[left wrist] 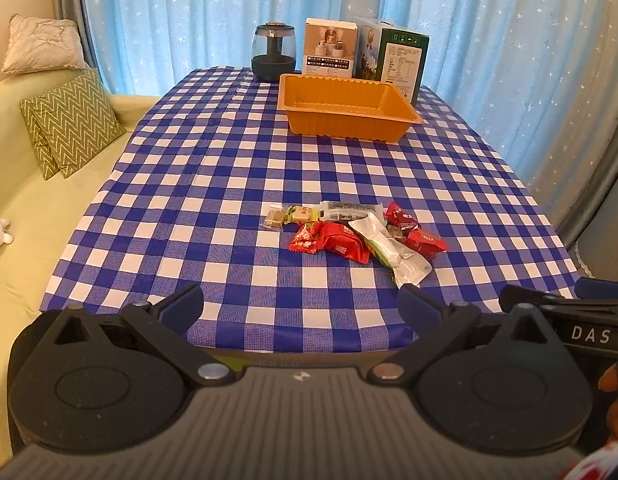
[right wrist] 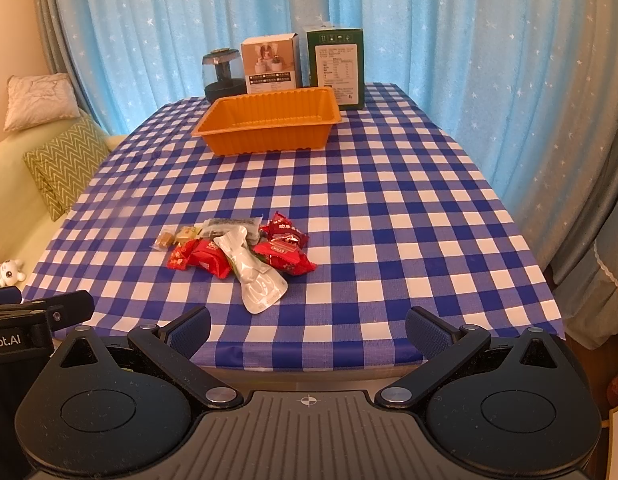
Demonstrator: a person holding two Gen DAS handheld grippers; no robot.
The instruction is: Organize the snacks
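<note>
On a blue-and-white checked surface (left wrist: 237, 184), the left gripper (left wrist: 301, 304) hovers at the near edge with its jaws spread wide and nothing between them. Just ahead lies a loose pile of snacks (left wrist: 353, 232): a small tan candy (left wrist: 274, 219) at the left end, red wrappers (left wrist: 341, 242) in the middle, a silver-white pouch (left wrist: 393, 250) lying across them. Well beyond, toward the far edge, an orange tray (left wrist: 349, 114) stands with nothing visible inside, and behind it a dark glass jar (left wrist: 273, 53), a white box (left wrist: 331, 48) and a green box (left wrist: 401, 60). Beside its partner, the right gripper (right wrist: 308, 330) is likewise spread apart and holds nothing, short of the pile.
</note>
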